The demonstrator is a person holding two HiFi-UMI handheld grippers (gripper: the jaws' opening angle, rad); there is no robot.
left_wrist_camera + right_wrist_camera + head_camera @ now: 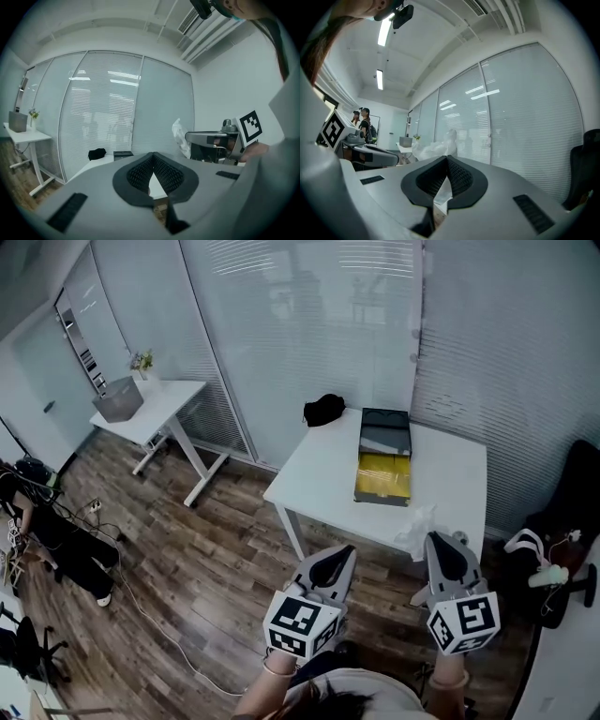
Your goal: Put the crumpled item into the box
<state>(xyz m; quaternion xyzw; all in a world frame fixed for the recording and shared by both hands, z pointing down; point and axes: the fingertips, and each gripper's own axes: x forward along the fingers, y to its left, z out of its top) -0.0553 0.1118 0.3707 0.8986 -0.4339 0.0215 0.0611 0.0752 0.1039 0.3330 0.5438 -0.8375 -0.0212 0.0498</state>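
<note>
An open box (pixel 384 474) with a yellow inside and a dark raised lid lies on the white table (pixel 319 484). A crumpled white item (pixel 415 526) hangs at the table's near edge, just right of the box. My right gripper (pixel 433 540) is shut on it, and in the right gripper view a thin fold of the crumpled item (pixel 433 149) is pinched in my right gripper (pixel 446 158), with the rest bunched beyond the tips. My left gripper (pixel 339 554) is shut and holds nothing, in front of the table. The left gripper view looks past my left gripper (pixel 153 154) to the crumpled item (pixel 180 136) and the box (pixel 123 153).
A black bundle (pixel 324 409) lies at the table's far left corner. A second white desk (pixel 155 409) at the back left holds a grey bin (pixel 117 399) and a small plant (pixel 142 360). A person (pixel 56 540) is at the left and a dark chair (pixel 572 512) at the right.
</note>
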